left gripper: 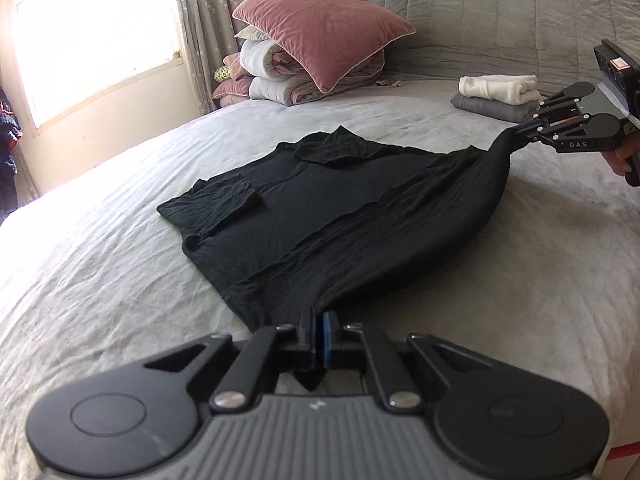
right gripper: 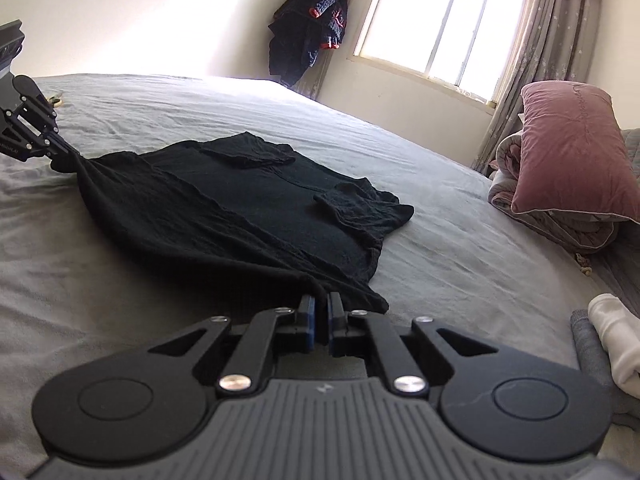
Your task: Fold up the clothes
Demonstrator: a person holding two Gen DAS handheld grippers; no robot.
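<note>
Pale grey bedsheet (left gripper: pixel 100 280) lay under the black cotton T-shirt (left gripper: pixel 320 208), sleeves already folded in. My left gripper (left gripper: pixel 319 320) and right gripper (right gripper: pixel 319 304) each pinched a hem corner; carrying both evenly toward the collar would keep the fold square.

Black shirt (left gripper: pixel 320 216) — pink pillow (left gripper: pixel 320 28)

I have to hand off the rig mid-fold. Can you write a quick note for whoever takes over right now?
Left gripper: shut on the near bottom corner of the black shirt.
Right gripper: shut on the other bottom corner.
Shirt lies on the bed, both sleeves already folded in, hem lifted.
Done: white and grey folded clothes stacked near the headboard.
Left: carry the hem up to the collar, then stack it.
</note>
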